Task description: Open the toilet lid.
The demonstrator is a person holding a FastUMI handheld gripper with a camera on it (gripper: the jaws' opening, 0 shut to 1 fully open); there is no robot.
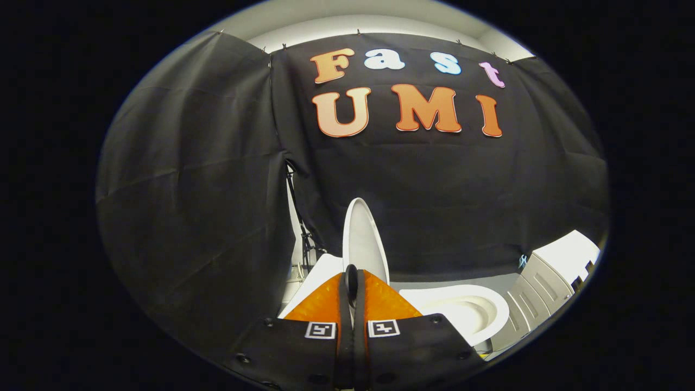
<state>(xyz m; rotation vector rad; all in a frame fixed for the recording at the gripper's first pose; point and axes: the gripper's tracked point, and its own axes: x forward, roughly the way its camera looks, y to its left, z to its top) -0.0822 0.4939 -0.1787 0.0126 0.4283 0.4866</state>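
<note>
lid (362, 239) upright beyond closed claw (352, 278)

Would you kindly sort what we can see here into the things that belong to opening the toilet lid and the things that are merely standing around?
Part of the job:
- toilet lid, raised upright just beyond the fingers
- toilet bowl, open, right of the fingers
- gripper, fingers closed together, seemingly pinching the lid's edge

Just standing about:
- white cabinet, right of the bowl
- black stand, by the cloth wall
</note>
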